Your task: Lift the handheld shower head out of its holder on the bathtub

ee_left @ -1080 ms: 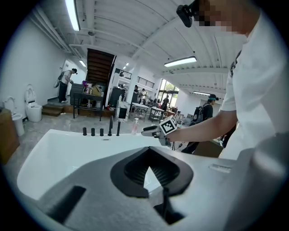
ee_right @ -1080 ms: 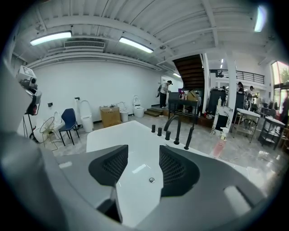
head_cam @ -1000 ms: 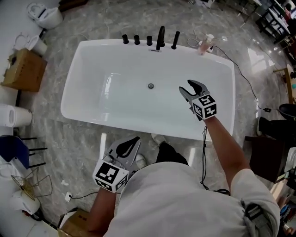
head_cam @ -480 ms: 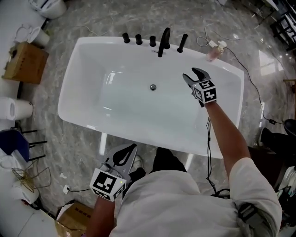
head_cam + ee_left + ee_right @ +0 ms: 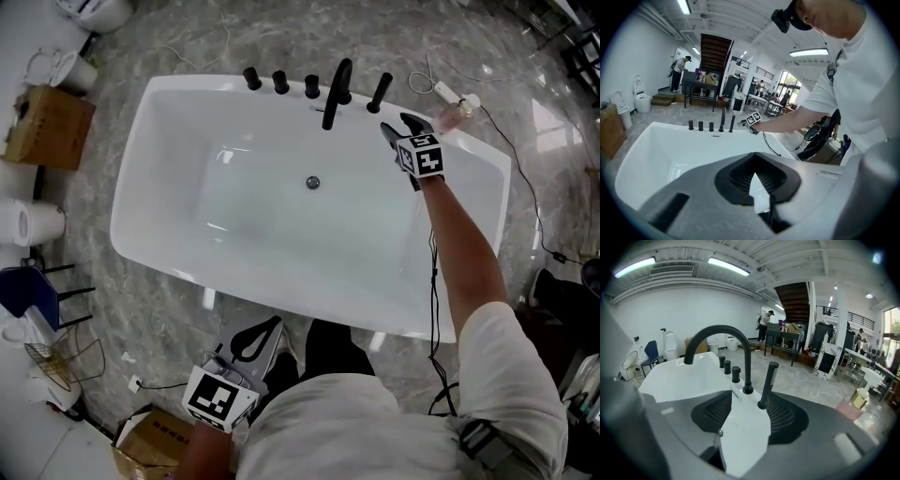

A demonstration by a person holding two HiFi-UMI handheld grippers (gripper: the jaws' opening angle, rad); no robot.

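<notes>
Handheld shower head (image 5: 380,92) (image 5: 768,383): slim black wand, upright on bathtub (image 5: 131,192) rim beside spout (image 5: 334,89). Right tool (image 5: 398,124): jaws spread, not touching it. Left tool (image 5: 258,330): seemingly clenched.

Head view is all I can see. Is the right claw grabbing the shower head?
Observer: No. The right gripper view shows the right claw open. The shower head stands upright just ahead of it, and neither pad is pressing on it.
Operator: What is the other claw doing?
Observer: The left gripper view shows the left claw shut, with nothing in it.
Operator: Is anyone else in the room?
Observer: Yes. A person stands by a dark table, beyond the tub.
</notes>
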